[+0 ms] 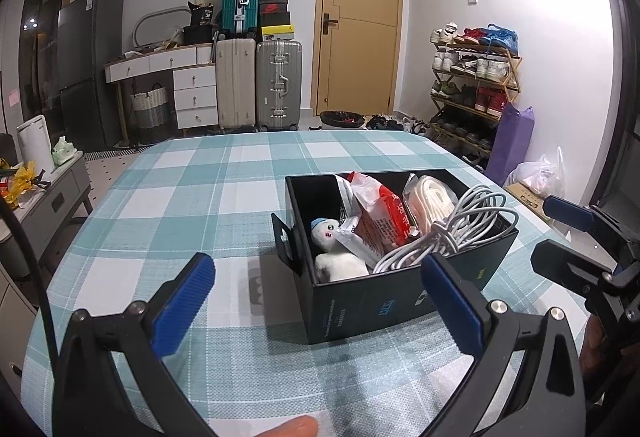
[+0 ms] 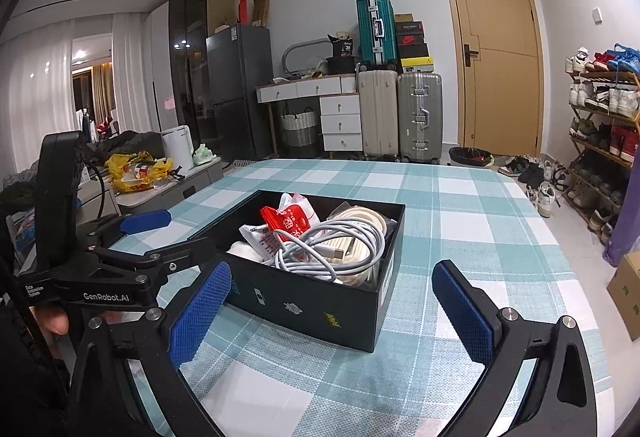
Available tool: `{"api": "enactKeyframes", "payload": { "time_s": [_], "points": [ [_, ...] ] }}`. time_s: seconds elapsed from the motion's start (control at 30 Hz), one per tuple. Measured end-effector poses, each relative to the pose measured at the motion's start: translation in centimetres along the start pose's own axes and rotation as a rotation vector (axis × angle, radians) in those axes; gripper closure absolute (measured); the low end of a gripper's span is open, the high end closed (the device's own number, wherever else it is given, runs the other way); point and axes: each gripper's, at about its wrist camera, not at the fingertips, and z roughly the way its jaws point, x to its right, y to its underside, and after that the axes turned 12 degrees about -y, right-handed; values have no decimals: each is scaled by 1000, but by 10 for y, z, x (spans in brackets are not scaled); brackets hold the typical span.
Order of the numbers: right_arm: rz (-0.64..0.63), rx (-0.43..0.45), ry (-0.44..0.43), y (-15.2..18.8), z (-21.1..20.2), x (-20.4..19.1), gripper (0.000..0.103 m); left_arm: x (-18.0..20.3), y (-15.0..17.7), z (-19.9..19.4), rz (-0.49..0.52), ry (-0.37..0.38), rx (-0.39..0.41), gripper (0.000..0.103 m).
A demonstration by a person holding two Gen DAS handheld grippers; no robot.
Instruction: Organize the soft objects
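Observation:
A black open box (image 1: 400, 305) stands on the teal-and-white checked tablecloth (image 1: 180, 197). Inside it lie a white plush toy (image 1: 336, 249), a red-and-white packet (image 1: 380, 221), a cream roll in a clear bag (image 1: 432, 197) and a coiled white cable (image 1: 452, 229). My left gripper (image 1: 318, 301) is open just short of the box's near left corner, holding nothing. In the right wrist view the box (image 2: 320, 301) sits between the blue pads of my open right gripper (image 2: 332, 313), and the cable (image 2: 332, 249) lies on top. The left gripper (image 2: 168, 235) shows at the box's left side.
A low grey cabinet (image 1: 60, 197) with clutter stands left of the table. Suitcases (image 1: 260, 85), a white drawer desk (image 1: 192, 89) and a door (image 1: 360, 17) line the far wall. A shoe rack (image 2: 600, 137) and a cardboard box (image 2: 628, 293) are on the right.

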Motion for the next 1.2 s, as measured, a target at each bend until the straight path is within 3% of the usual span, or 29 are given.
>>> {"api": "enactKeyframes", "payload": {
  "time_s": [1.2],
  "points": [
    [-3, 15, 10, 1, -5, -2, 1, -2, 1, 1, -8, 10, 1, 0]
  ]
}}
